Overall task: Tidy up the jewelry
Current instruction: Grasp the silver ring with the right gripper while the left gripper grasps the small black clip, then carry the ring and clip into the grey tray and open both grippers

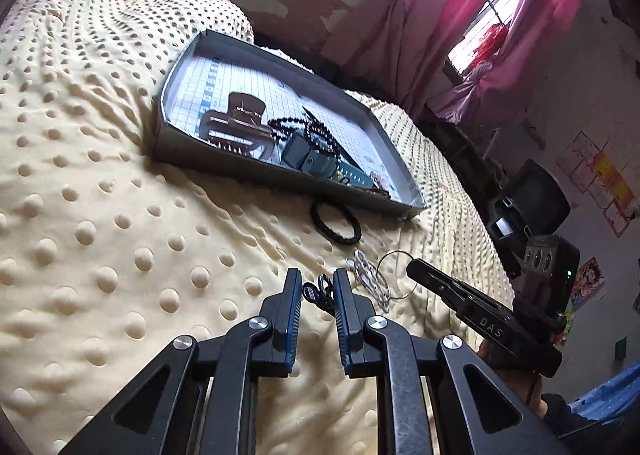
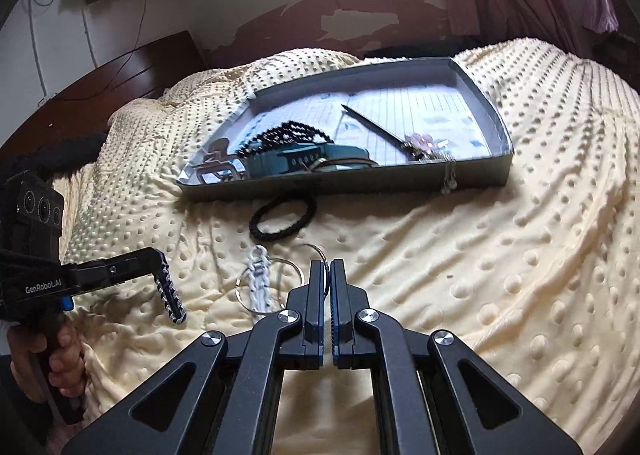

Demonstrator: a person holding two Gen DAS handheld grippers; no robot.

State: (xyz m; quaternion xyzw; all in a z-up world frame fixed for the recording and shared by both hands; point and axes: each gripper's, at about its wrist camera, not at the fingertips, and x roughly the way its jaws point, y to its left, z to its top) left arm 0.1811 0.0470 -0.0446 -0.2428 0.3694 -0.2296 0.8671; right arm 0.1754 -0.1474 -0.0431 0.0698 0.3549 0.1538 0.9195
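Bed: a pale yellow blanket (image 1: pixel 100 183) with raised dots covers it and carries everything else.
Tray: a shallow grey box (image 1: pixel 224 163) with a gridded paper lining lies on the blanket, beyond both claws.
Tray contents: a brown hair clip (image 1: pixel 236 127), a black bead string (image 1: pixel 304 131), teal boxes (image 1: pixel 308 159) and a dark stick (image 2: pixel 372 123); a thin chain (image 2: pixel 450 175) hangs over the near wall.
Hair tie: a black loop (image 2: pixel 284 215) lies on the blanket just beside the tray's near wall, outside it.
Left claw: (image 1: pixel 318 287) fingers apart, low over the blanket, with a small dark clasp piece (image 1: pixel 318 293) lying between the tips; whether they touch it, I cannot tell.
Right claw: (image 2: pixel 326 279) fingers drawn nearly together on the thin wire of a ring.
Wire rings: two thin hoops (image 2: pixel 276 287) lie on the blanket between the claws, near the hair tie.
White piece: a small white linked ornament (image 2: pixel 258 271) lies across the left hoop.
Hand: fingers (image 2: pixel 60 359) wrap the left claw's handle.
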